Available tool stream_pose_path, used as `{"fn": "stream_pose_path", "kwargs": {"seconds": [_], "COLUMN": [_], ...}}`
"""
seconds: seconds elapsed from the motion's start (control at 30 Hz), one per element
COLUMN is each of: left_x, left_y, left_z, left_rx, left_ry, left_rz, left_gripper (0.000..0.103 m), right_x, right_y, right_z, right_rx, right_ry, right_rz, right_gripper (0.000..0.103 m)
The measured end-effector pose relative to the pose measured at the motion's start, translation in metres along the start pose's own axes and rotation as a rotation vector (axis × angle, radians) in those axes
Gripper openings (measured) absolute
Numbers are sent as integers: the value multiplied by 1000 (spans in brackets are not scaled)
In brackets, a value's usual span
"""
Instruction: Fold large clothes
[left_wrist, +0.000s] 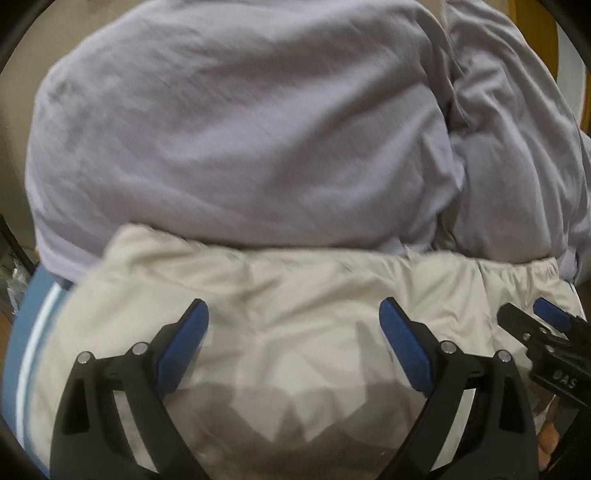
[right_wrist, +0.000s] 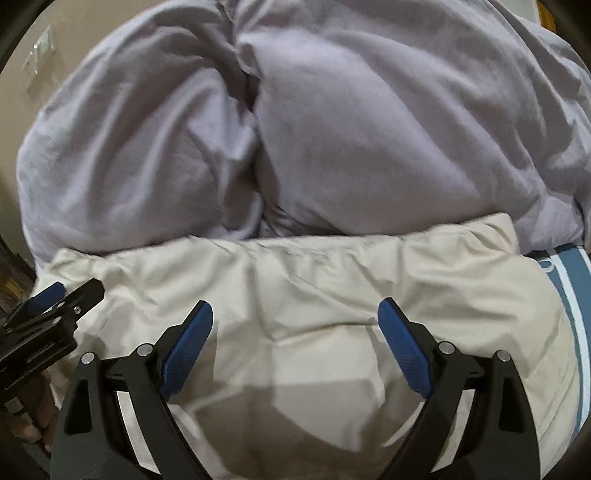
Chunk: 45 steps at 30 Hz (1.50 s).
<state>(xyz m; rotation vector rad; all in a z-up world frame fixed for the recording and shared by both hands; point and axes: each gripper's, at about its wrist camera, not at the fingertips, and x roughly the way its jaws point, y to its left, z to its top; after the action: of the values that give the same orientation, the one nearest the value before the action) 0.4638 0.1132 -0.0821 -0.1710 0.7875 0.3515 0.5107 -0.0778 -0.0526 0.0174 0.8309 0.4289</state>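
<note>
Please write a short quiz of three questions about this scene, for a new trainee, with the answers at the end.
1. True or false: the left claw is shut on the cream garment.
2. Which cloth lies nearer to both claws?
A. the lilac bedding
B. the cream garment
C. the blue striped cloth
3. Fill in the missing word: in the right wrist view, the blue striped cloth shows at the ______ edge of the cream garment.

Key
1. False. Its blue pads stand wide apart over the garment and hold nothing.
2. B. The right claw is open above it as well; the lilac bedding lies beyond it.
3. right
</note>
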Motion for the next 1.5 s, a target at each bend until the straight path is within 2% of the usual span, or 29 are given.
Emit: {"fn": "stream_pose_path", "kwargs": {"seconds": [0.13, 0.33, 0.77, 0.97, 1.17, 1.3, 1.5], "left_x": [5, 39, 98, 102, 105, 99, 75], "left_y": [9, 14, -1, 10, 10, 12, 22], "left_z": [8, 4, -13, -25, -27, -22, -24], "left_rx": [-17, -25, -52, -58, -56, -59, -81], "left_ry": [-15, 9, 37, 39, 47, 68, 58], "left_rz": [49, 94, 89, 92, 93, 97, 102], "left_gripper": [94, 93, 96, 97, 97, 97, 97], "right_x": [6, 33, 62, 75, 67, 59, 14], "right_y": [18, 31, 26, 28, 24, 16, -14], "right_z": [-2, -12, -16, -13, -16, -5, 1], "right_rx": [-23, -76, -55, -50, -35, -34, -35], "right_ry": [6, 10, 3, 1, 16, 54, -8], "right_rz": [16, -12, 6, 10, 28, 35, -35], "right_gripper": [93, 93, 96, 97, 98, 98, 98]}}
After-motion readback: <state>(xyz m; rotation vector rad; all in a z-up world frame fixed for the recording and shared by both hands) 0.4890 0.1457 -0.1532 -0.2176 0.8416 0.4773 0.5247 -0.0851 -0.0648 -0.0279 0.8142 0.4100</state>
